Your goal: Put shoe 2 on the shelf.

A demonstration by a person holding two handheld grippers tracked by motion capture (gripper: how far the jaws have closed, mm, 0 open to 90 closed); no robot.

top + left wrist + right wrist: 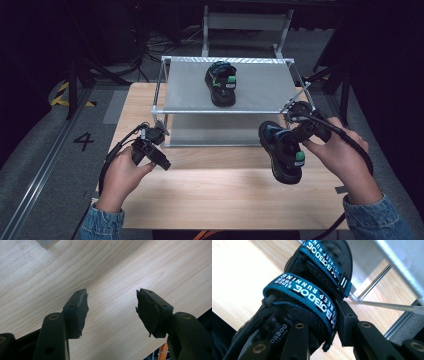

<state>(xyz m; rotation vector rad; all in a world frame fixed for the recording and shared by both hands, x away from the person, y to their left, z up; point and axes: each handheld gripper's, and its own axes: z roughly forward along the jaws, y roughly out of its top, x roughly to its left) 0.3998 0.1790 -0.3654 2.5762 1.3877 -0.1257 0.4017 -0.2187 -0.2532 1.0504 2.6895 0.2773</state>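
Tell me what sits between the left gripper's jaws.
Nothing: the left gripper stands open, and the left gripper view shows bare wooden table between its jaws. The right gripper holds a sandal.

In the right gripper view, the sandal (pixel 312 297) held by the right gripper (pixel 319 332) hides the left jaw's tip under its strap, its heel runs off the bottom edge, and the small strap emblem is illegible.
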